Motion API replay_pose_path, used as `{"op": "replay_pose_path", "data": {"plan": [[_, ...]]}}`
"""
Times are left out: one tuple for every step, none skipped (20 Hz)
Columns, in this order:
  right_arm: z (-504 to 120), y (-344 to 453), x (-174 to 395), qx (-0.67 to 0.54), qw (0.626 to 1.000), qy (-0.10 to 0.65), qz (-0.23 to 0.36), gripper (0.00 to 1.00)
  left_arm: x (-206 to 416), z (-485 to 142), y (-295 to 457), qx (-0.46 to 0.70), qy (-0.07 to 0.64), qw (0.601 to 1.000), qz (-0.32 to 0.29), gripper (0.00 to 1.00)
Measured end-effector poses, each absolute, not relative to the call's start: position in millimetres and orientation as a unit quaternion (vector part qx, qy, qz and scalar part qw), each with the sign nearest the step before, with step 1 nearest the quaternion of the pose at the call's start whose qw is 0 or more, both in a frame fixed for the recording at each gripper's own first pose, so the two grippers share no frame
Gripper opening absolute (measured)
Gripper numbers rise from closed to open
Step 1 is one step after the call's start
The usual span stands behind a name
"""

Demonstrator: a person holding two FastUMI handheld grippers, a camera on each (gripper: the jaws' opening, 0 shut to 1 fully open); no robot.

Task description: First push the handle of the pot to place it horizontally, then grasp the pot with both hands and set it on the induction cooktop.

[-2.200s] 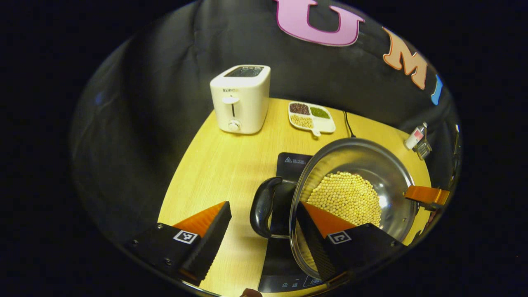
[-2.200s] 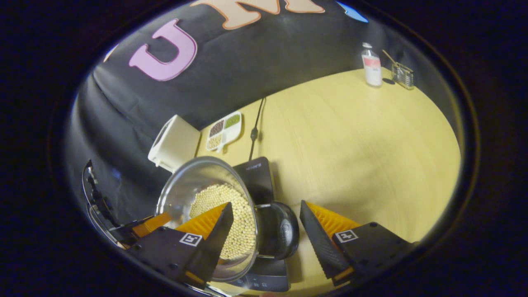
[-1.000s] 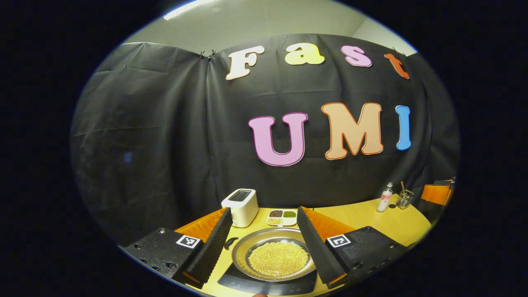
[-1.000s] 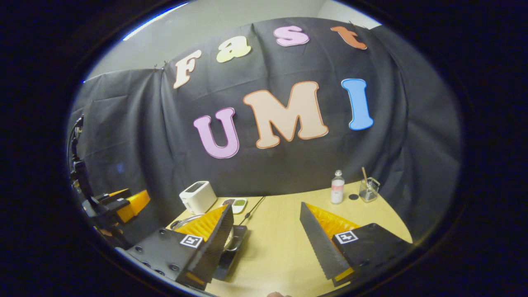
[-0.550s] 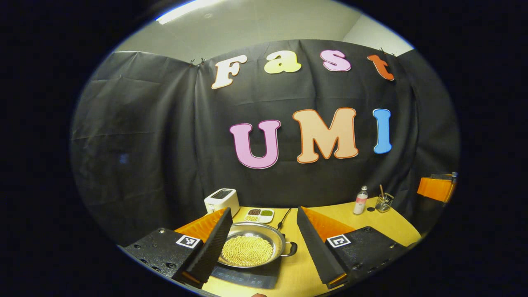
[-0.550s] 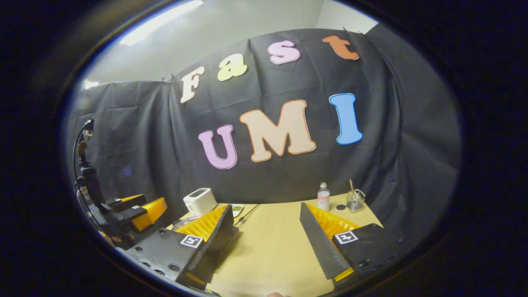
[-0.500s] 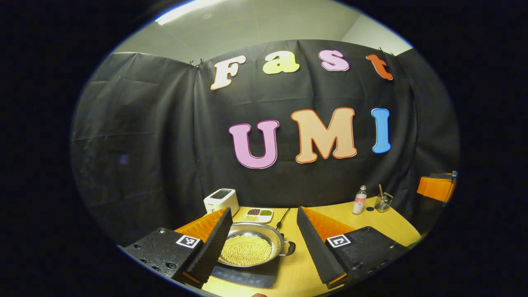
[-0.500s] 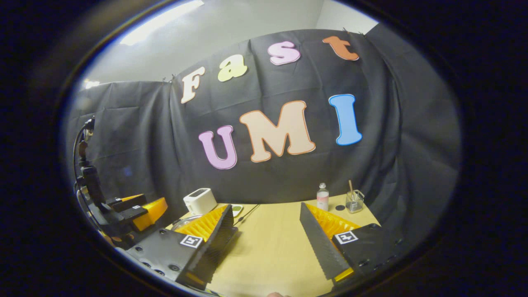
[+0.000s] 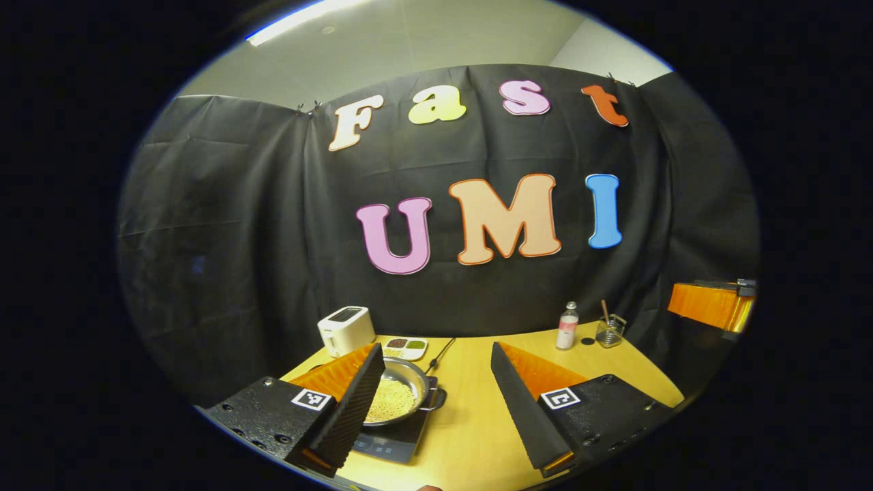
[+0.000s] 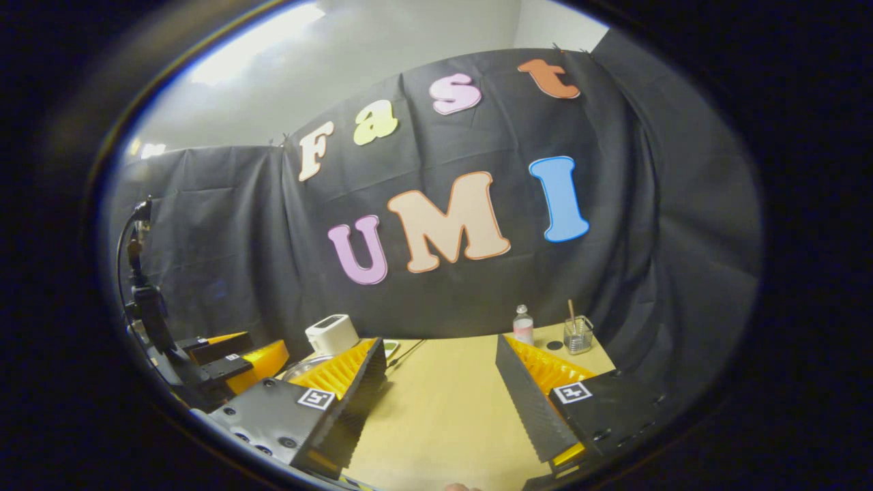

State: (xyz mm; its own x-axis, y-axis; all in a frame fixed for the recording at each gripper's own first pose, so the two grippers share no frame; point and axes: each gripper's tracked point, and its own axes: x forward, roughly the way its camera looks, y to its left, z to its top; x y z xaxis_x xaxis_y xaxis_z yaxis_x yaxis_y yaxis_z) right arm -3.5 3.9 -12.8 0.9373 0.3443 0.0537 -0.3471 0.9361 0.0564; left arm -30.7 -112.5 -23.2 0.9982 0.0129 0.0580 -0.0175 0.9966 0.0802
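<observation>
On the cooktop: pot (image 9: 399,399) sits on the induction cooktop (image 9: 399,442), near the desk's left front part in the left gripper view, partly hidden behind that gripper's left finger.
Pot contents: pale round beans fill the bottom; the pot stands level, so nothing spills.
Pot handle: one dark loop handle (image 9: 437,399) sticks out on the side toward the desk's middle; the opposite handle is hidden, so I judge the handle-to-handle axis to run roughly across the desk, which suits a two-handed carry.
Task stage: judged complete, since the pot rests on the cooktop and nothing grips it.
Left gripper (image 9: 431,402): jaws wide apart, empty, raised and well back from the pot, likely to leave it undisturbed.
Right gripper (image 10: 440,399): jaws wide apart, empty, over bare desk (image 10: 443,402), well apart from the pot.
Behind the pot: toaster (image 9: 346,330) and a divided dish (image 9: 405,348) near the cloth wall.
Far right of the desk: bottle (image 9: 567,326) and a glass holder (image 9: 610,331), standing together.
</observation>
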Motion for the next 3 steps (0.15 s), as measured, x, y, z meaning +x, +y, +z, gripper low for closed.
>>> {"op": "replay_pose_path", "data": {"plan": [[-10.3,-4.2,-1.1,0.033,0.984,-0.024,0.173,0.91,-28.9,-20.7,-121.9,0.037,-0.032,0.999,0.001,0.95],[-7.0,-13.6,2.8,0.031,0.985,-0.027,0.169,0.91,-25.4,-17.6,-131.0,0.035,-0.035,0.999,-0.005,0.96],[-2.7,-23.1,7.1,0.029,0.986,-0.030,0.163,0.91,-23.2,-15.6,-140.4,0.033,-0.036,0.999,-0.011,0.96]]}}
